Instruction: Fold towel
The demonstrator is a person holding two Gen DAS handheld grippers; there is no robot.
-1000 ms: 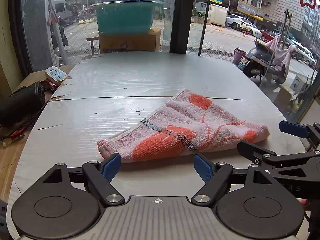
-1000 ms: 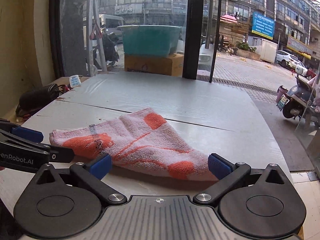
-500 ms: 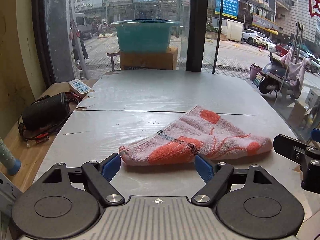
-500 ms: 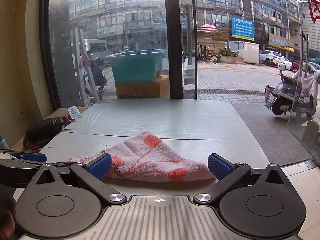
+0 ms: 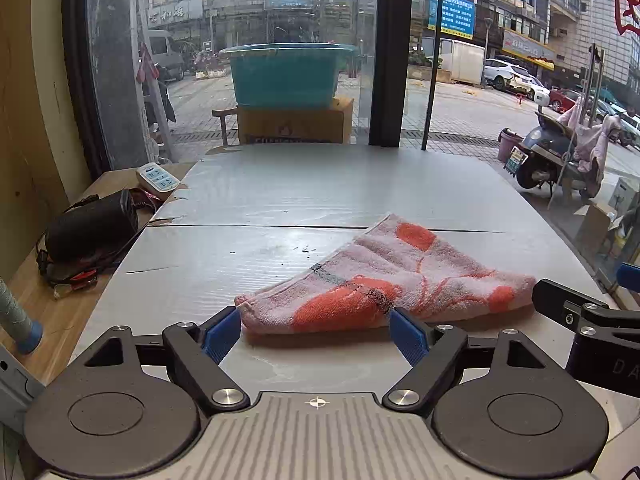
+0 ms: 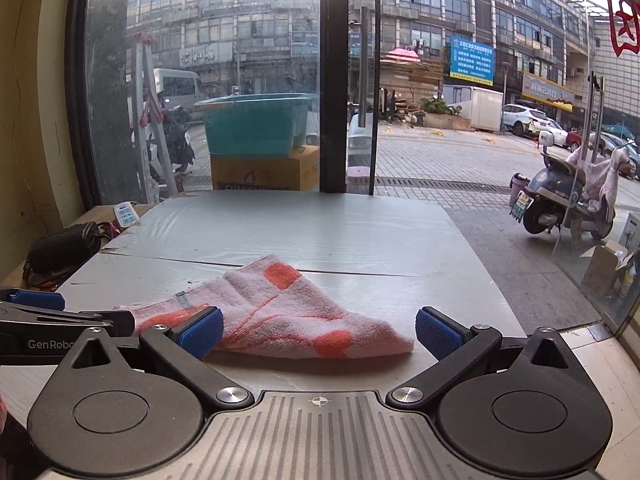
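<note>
— Both grippers have backed off and risen since a second ago; more bench shows before the towel.
— Where does the towel lie?
— Folded into a wedge on the grey bench, near its front edge.
— And the jaws?
— Left gripper spread wide, empty. Right gripper the same, nothing between its blue pads.
</note>
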